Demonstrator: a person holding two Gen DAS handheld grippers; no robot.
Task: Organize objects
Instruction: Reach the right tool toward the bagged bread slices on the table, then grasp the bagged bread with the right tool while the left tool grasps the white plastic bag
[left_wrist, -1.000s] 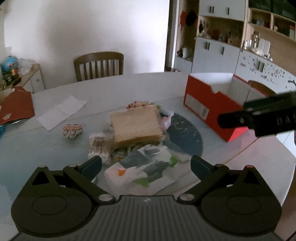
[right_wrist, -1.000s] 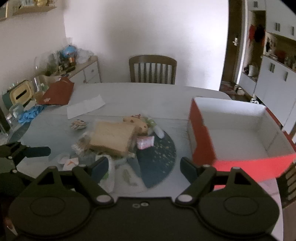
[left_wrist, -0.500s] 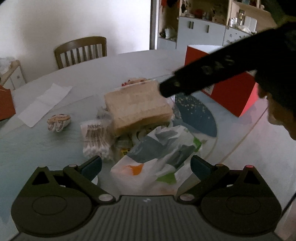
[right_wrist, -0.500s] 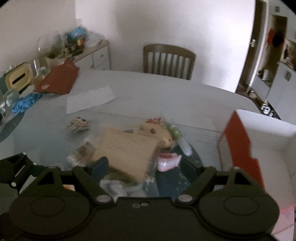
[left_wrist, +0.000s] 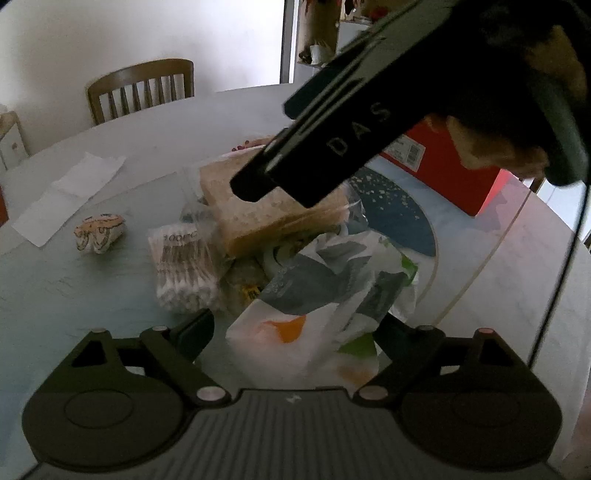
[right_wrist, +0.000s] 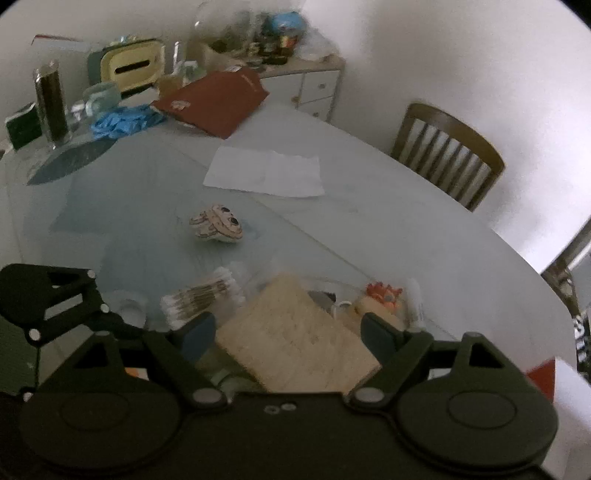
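A pile of items lies on the round table. My left gripper (left_wrist: 295, 326) is open, its fingers either side of a crumpled white printed plastic bag (left_wrist: 325, 291). Behind it lie a tan flat pack (left_wrist: 266, 206) and a pack of cotton swabs (left_wrist: 184, 266). My right gripper (right_wrist: 286, 330) is open, straddling the tan pack (right_wrist: 295, 336) from above; it crosses the left wrist view (left_wrist: 332, 147) as a dark bar. An orange toy (right_wrist: 384, 293) and the swabs (right_wrist: 199, 295) flank the pack. The red open box (left_wrist: 443, 162) stands at the right.
A small patterned pouch (right_wrist: 218, 223) and a white paper sheet (right_wrist: 264, 173) lie farther out on the table. A wooden chair (right_wrist: 447, 155) stands behind. Clutter with a red folder (right_wrist: 214, 101) and blue gloves (right_wrist: 122, 120) fills the far left edge.
My right gripper has swung left from near the red box and come down over the tan pack. My left gripper has closed in on the plastic bag.
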